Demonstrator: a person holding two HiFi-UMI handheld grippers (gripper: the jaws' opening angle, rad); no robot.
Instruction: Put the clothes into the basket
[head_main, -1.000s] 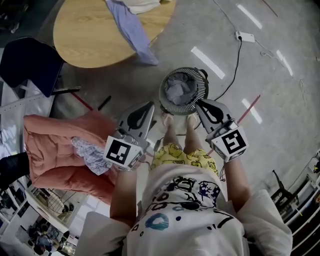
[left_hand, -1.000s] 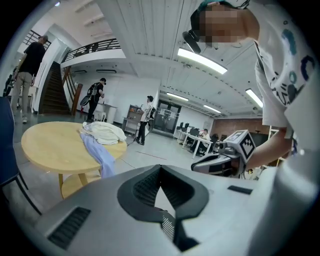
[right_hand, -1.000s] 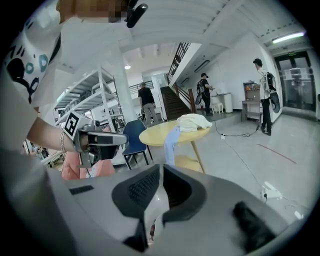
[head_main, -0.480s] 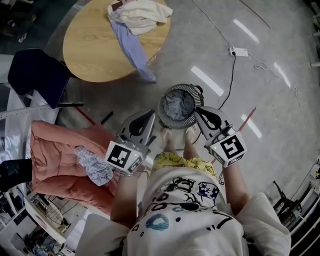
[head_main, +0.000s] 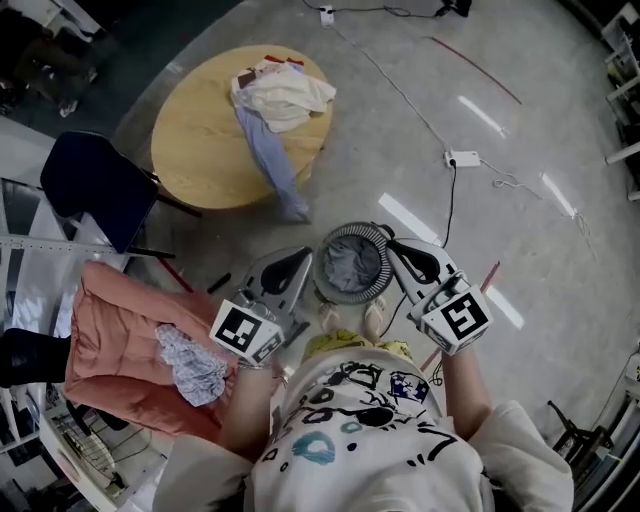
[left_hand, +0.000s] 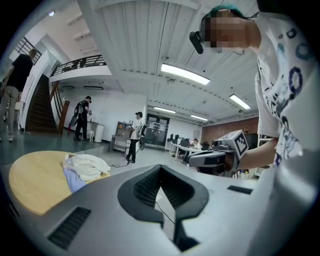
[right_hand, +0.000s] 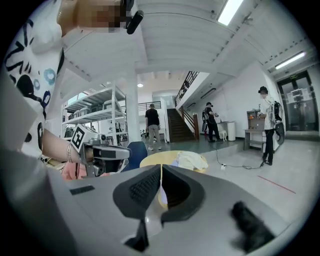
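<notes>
Flanking the round slatted basket (head_main: 328, 283), left gripper (head_main: 303, 256) and right gripper (head_main: 393, 246) press ridged jaws together empty, right's just closing.

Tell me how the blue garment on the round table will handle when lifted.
The blue garment likely goes floppy: it already drapes limply over the table edge. Probably light, being thin fabric. It seems tucked under the cream cloth, so it may drag that along.

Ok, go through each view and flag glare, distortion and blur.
Head view: the fisheye bends the scene, and lamp glare streaks the glossy floor beside the basket. Left gripper view: dark round vignette, with the ceiling lamp blown out. Right gripper view: same vignette, and a dark blob at lower right is out of focus.
</notes>
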